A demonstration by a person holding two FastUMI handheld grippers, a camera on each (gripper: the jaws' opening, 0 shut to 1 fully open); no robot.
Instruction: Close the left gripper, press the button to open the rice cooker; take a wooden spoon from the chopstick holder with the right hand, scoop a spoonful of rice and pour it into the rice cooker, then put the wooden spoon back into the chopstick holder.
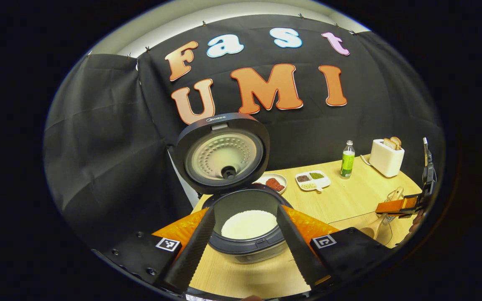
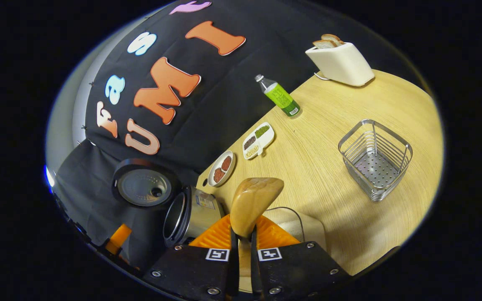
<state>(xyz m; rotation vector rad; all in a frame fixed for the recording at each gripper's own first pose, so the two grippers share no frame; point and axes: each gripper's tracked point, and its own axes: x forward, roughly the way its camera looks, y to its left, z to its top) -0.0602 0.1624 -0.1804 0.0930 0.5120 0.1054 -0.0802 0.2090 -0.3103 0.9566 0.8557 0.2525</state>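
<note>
- Black, round rice cooker (image 1: 245, 246) stands on the pale wooden counter (image 1: 341, 200) with its lid (image 1: 222, 152) swung up, and white rice lies in the inner pot (image 1: 249, 223); it sits straight ahead of the left gripper (image 1: 245, 238), whose jaws are spread wide to either side of the pot and hold nothing.
- Wooden spoon (image 2: 253, 200) stands up from the right gripper (image 2: 244, 246), whose jaws are nearly closed on the handle; the bowl points forward along the jaws, and whether it carries rice cannot be told from its back.
- A glass container (image 2: 303, 228) rests on the counter just behind the spoon; its contents are hidden.
- Square wire chopstick holder (image 2: 375, 161) is well off to the right of the spoon in the right gripper view, and the open cooker (image 2: 188, 215) lies to the lower left. Judged from this, the spoon must swing left for pouring and right for the return, entering the holder handle-down along its long axis.
</note>
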